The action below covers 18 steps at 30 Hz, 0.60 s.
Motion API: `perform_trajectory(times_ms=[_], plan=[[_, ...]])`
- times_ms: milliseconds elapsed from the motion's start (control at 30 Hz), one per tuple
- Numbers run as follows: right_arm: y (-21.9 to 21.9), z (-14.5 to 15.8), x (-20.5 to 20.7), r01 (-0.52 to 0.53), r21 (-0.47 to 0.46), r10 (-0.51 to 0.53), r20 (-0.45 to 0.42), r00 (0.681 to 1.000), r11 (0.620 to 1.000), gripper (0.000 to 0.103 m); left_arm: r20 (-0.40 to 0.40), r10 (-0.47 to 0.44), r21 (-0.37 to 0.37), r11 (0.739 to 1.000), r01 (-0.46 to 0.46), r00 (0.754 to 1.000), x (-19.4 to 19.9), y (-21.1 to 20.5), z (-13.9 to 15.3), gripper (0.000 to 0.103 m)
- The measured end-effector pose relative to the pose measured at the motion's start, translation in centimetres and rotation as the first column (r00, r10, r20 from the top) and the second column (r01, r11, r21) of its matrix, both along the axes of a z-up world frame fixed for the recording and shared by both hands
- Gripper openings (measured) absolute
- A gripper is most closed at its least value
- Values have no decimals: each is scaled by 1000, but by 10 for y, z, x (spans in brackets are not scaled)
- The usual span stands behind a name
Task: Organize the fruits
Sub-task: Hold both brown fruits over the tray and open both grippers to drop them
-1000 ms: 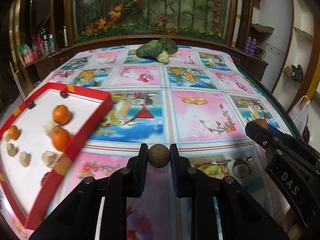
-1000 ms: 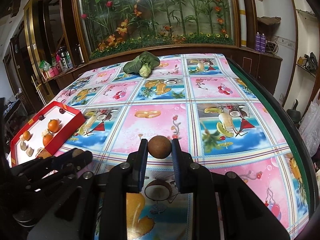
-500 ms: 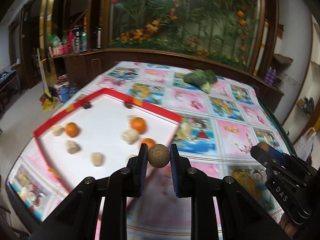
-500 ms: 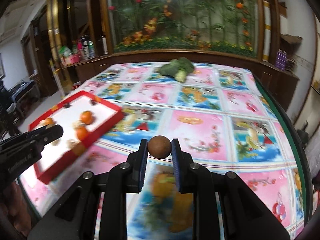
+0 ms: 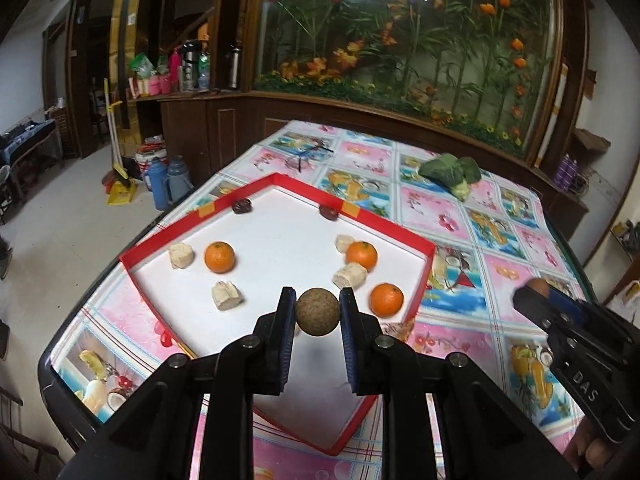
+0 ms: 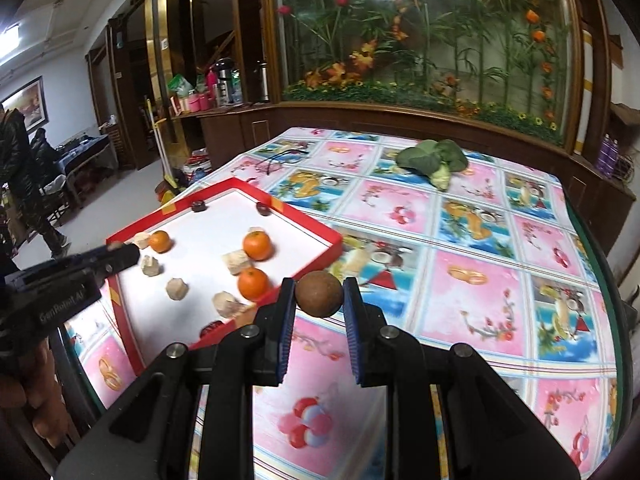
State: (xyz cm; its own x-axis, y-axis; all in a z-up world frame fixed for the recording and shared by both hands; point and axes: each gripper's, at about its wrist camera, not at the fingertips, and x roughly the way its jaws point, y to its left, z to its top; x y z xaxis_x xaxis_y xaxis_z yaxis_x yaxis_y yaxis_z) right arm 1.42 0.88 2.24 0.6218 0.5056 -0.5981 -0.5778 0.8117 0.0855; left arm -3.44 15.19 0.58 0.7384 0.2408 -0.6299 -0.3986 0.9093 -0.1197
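Being carried: brown fruit (image 5: 317, 312) clamped in left tool (image 5: 317, 314) above red tray (image 5: 424, 248); second fruit (image 6: 319, 294) clamped in right tool (image 6: 319, 296). Advice: being lowered onto bare white floor before release, clear of oranges (image 5: 219, 257).

Left claw (image 5: 317, 312) clamped on a round fruit, angled downward, right claw (image 6: 319, 294) likewise clamped, angled downward

The left tongs (image 5: 318, 312) and their ball (image 5: 318, 312) hide the near middle of the tray (image 5: 280, 179) floor; a dark-red fruit by the near rim shows only as a sliver in the right view. The right tongs (image 6: 319, 295) cover the tray's near corner. The bench (image 6: 520, 380) cloth blurs at the lower edge of the right view. Both hands are cut off by the frame edges. Two small dark fruits (image 5: 242, 206) at the far rim are too small to identify.
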Motion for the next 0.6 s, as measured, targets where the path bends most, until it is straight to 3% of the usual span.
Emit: perform_trajectory(times_ms=[600], plan=[[44,6,8,-79,-18,79,-39,996,997,26,-32,4,-21,1000,-5,999,-6,26,-2,20]])
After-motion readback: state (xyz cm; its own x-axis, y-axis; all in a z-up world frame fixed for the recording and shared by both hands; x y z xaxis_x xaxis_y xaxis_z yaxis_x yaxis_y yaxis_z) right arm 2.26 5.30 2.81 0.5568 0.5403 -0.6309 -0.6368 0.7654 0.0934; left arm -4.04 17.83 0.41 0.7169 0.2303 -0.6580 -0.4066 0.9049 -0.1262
